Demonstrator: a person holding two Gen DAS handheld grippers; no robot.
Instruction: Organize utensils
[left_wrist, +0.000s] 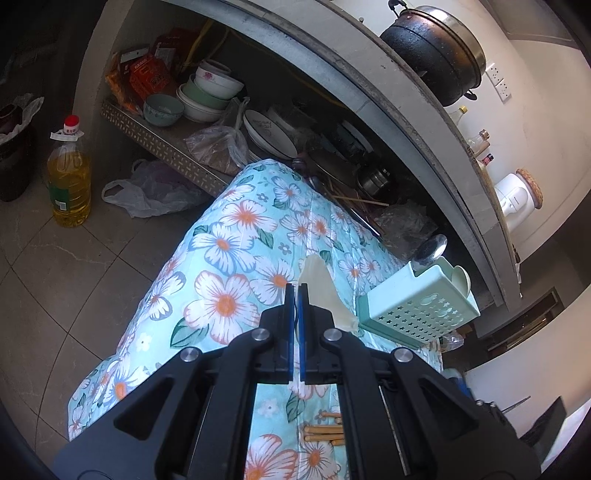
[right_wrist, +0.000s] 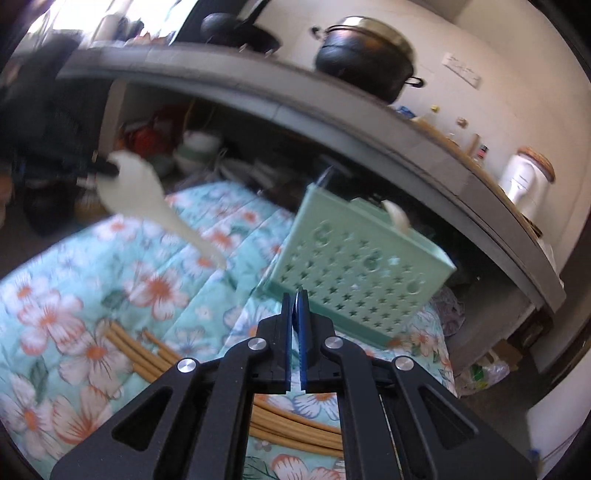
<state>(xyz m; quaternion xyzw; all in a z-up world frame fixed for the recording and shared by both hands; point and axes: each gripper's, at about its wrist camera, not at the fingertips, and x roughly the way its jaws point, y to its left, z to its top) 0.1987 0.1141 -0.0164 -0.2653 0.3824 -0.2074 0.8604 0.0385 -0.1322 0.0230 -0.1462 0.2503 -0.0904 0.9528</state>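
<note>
Two grippers in view, we note both with fingers pressed together. Our left gripper (left_wrist: 297, 286) clamps the handle of a cream rice paddle (left_wrist: 320, 284) above the floral cloth (left_wrist: 229, 258); the right-wrist view shows that paddle (right_wrist: 140, 192) held in the air, left of the holder. Our right gripper (right_wrist: 297, 292) is closed with nothing visible between the fingers, just in front of the green perforated utensil holder (right_wrist: 354, 266). A metal spoon (left_wrist: 430, 253) and a pale spoon (left_wrist: 461, 278) stand in the holder. Chopsticks (right_wrist: 147, 354) lie on the cloth.
</note>
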